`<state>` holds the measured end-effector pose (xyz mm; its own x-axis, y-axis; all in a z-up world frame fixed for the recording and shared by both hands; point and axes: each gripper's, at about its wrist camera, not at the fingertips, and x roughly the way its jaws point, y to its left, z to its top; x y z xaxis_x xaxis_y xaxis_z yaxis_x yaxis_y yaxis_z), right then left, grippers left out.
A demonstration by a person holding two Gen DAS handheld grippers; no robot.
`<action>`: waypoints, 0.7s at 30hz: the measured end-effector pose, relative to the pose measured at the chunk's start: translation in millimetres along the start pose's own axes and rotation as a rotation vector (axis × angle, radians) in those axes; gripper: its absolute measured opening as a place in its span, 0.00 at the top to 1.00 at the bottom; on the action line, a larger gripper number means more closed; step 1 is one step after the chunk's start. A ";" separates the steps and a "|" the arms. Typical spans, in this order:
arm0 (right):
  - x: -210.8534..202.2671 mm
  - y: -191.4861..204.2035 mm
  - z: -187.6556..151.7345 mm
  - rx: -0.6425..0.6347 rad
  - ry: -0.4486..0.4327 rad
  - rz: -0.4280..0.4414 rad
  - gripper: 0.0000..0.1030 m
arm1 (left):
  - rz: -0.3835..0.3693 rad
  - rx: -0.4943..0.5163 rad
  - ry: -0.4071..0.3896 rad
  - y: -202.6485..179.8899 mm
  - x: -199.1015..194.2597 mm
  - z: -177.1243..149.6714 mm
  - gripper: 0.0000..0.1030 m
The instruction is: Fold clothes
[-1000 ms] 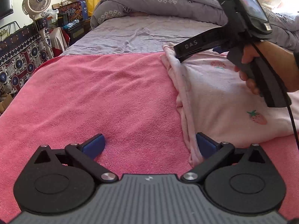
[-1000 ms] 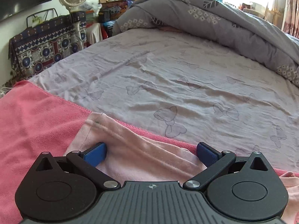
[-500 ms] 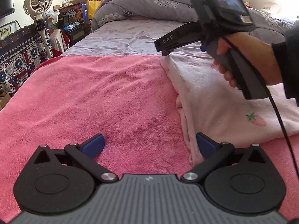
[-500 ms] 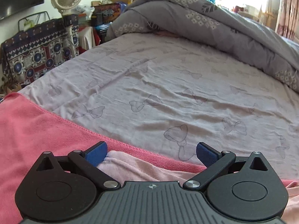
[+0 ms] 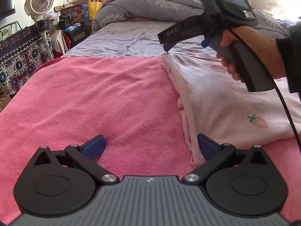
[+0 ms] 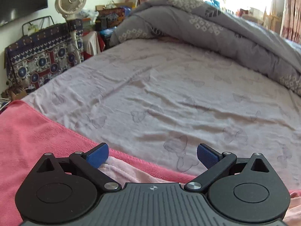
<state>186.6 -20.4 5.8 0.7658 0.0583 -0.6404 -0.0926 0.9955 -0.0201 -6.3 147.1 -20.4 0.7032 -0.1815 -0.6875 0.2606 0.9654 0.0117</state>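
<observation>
A pale pink garment [image 5: 225, 98] with strawberry prints lies folded flat on the right part of a pink towel [image 5: 94, 94] spread over the bed. My left gripper [image 5: 150, 146] rests low and open on the towel, and its right fingertip [image 5: 207, 146] touches the garment's near left edge. A hand [image 5: 242, 45] holds my right gripper [image 5: 166, 44] just above the garment's far left corner. In the right wrist view my right gripper [image 6: 152, 158] is open with nothing between its fingers; a strip of the garment [image 6: 122, 171] shows below them.
Beyond the towel lies a lilac sheet [image 6: 178, 98], with a grey quilt [image 6: 216, 30] bunched at the bed's head. A fan [image 5: 39, 3], a patterned cloth [image 5: 17, 60] and boxes stand off the bed's left side. A cable [image 5: 286, 109] hangs from the right gripper.
My right gripper has risen off the garment's far corner and moved a little away, still open; less garment shows under it. The left gripper has stayed in place.
</observation>
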 end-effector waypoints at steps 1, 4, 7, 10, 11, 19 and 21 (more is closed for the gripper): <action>-17.1 -3.7 -3.5 -0.011 -0.015 -0.011 0.00 | -0.003 -0.002 0.001 0.5 -0.3 0.3 0.00; -69.9 -20.8 -26.9 0.002 -0.015 -0.038 0.00 | -0.011 -0.007 0.010 2.2 -1.8 2.6 0.00; -114.7 -36.6 -67.1 0.032 0.047 -0.072 0.00 | -0.031 -0.001 0.030 6.1 -2.2 5.9 0.00; -140.9 -45.0 -114.4 -0.014 0.170 -0.126 0.00 | -0.048 0.021 0.055 14.4 -5.5 10.3 0.00; -140.0 -45.7 -131.3 -0.055 0.237 -0.161 0.00 | -0.050 0.030 0.064 17.8 -7.0 12.4 0.00; -205.3 -82.5 -140.4 0.097 0.069 -0.266 0.00 | 0.105 -0.056 0.027 39.5 -33.6 55.2 0.01; -211.6 -100.4 -141.2 0.128 0.071 -0.378 0.00 | 0.045 -0.054 0.021 22.8 -32.8 65.4 0.01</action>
<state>-56.0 -143.2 35.0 0.6846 -0.3144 -0.6576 0.2707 0.9473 -0.1711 19.9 162.8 49.9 0.6991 -0.1338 -0.7024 0.1922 0.9813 0.0044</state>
